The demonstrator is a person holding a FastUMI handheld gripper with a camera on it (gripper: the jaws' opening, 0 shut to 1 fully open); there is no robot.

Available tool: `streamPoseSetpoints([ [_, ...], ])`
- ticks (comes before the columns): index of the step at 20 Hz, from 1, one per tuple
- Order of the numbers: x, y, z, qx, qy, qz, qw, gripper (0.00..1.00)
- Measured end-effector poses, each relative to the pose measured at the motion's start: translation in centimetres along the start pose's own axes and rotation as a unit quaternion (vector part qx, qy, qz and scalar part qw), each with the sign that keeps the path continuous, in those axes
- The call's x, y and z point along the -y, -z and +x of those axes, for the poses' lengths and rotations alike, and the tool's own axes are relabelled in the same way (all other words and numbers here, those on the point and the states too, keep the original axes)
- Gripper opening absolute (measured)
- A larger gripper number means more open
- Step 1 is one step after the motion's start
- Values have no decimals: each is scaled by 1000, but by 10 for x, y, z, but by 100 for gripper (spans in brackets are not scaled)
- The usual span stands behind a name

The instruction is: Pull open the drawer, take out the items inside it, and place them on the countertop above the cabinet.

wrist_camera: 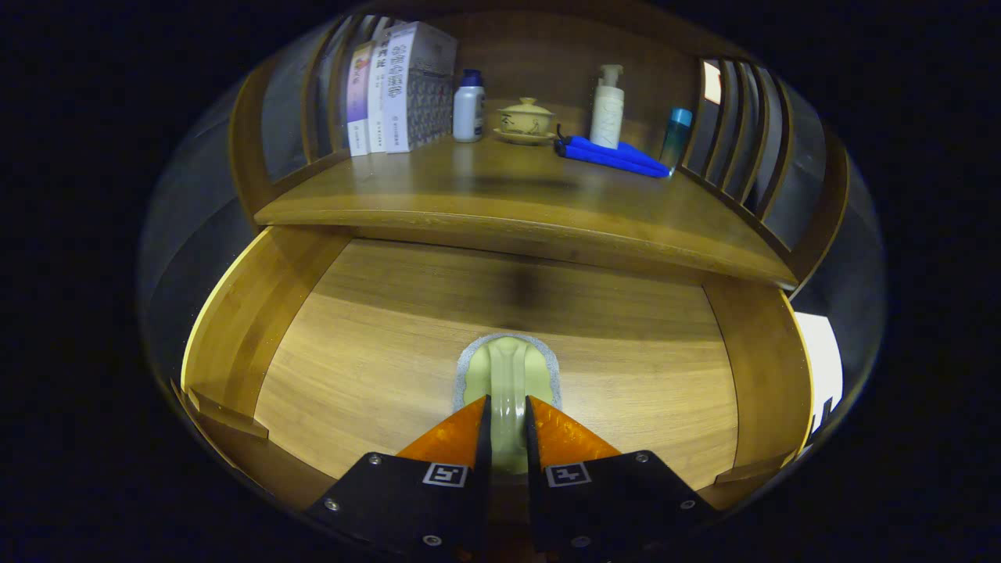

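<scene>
The gripper (507, 414) is closed on a pale green brush (508, 375): its 2 orange fingers (453, 438) press on either side of the raised handle ridge that runs down the brush's middle. The brush has a grey-white bristle edge showing around its far end, and it sits inside the open drawer (375, 344), over the drawer's wooden floor; whether it touches that floor or is just lifted off it is not clear. A dark shadow lies on the drawer floor just beyond the brush.

Beyond the drawer is the countertop (508, 203). At its back, from the left, stand 3 books (399, 86) upright, then a white bottle (468, 108) with a blue cap, a lidded tea bowl (525, 119) on a saucer, a white pump bottle (608, 108), and a teal bottle (676, 134). A blue cloth (614, 155) lies folded in front of the pump bottle, reaching toward the teal bottle. Slatted wooden sides rise at both ends of the countertop.
</scene>
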State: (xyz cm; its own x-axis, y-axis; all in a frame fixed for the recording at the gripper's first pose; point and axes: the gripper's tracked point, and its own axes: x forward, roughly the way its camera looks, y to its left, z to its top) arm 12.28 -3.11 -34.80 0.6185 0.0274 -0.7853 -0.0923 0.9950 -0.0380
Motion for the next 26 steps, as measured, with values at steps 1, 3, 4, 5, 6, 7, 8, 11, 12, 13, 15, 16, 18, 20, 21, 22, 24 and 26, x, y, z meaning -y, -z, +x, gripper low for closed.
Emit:
streamPoseSetpoints([
  [1,-5,-4,-5,8,-4,-1,1000,22],
  [3,-5,-13,-17,27,5,-9,1000,22],
  [4,-4,-19,-24,37,13,-15,999,22],
  [5,-3,-25,-32,47,23,-21,998,22],
  [6,-2,-33,-39,58,28,-23,998,22],
  [7,-1,-40,-45,67,34,-20,997,22],
  [8,-1,-49,-53,77,36,-12,996,22],
  [11,0,-79,-68,105,33,7,994,22],
  [12,2,-90,-71,113,34,8,993,22],
  [13,5,-100,-73,120,35,9,992,22],
  [15,8,-119,-74,130,37,6,991,22],
  [16,10,-128,-73,134,37,4,990,22],
  [18,14,-145,-69,139,42,-3,989,22],
  [20,16,-160,-59,143,43,-11,989,22],
  [21,18,-167,-53,144,43,-14,989,22],
  [22,19,-174,-48,146,42,-15,988,22],
  [24,20,-184,-32,147,40,-14,988,22],
  [26,21,-191,-20,143,36,-13,989,22],
])
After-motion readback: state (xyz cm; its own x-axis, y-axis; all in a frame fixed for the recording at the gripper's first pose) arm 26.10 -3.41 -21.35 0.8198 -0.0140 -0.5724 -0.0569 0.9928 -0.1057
